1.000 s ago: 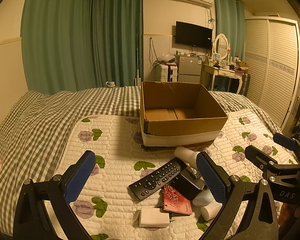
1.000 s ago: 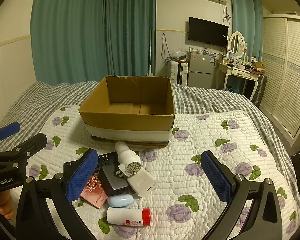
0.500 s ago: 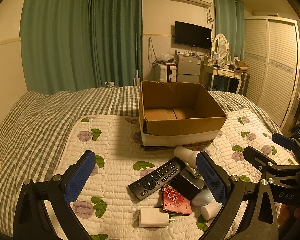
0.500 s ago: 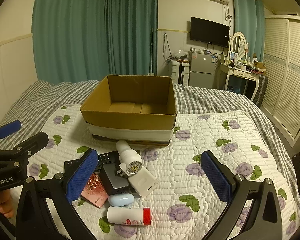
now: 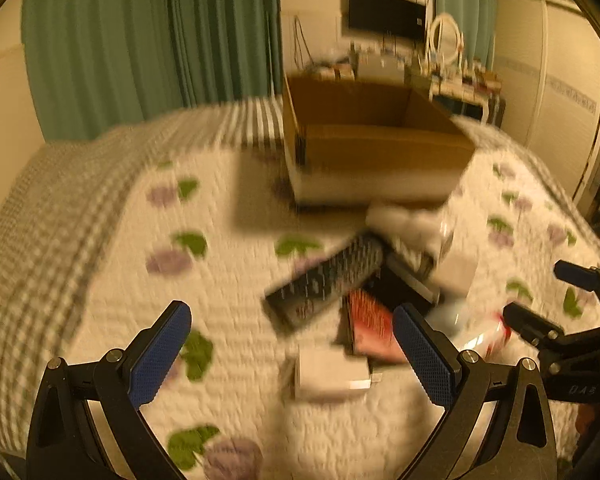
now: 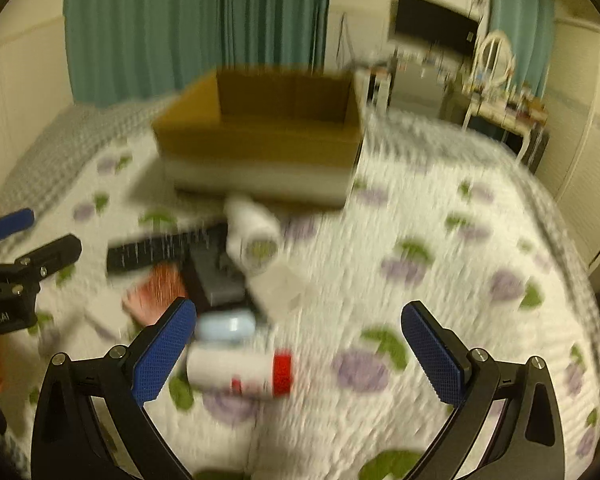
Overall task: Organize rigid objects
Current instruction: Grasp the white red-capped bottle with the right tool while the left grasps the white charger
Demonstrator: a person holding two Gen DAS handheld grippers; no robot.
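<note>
Both grippers, left gripper (image 5: 290, 356) and right gripper (image 6: 300, 354), spread wide, empty; red-capped bottle (image 6: 240, 370) clear only from right wrist.

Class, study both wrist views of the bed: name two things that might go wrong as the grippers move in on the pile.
1. The small items lie heaped together, so closing on the remote may drag the red card along.
2. The red-capped bottle lies on its side on soft quilt; a nudge from the open right gripper may roll it away.
</note>
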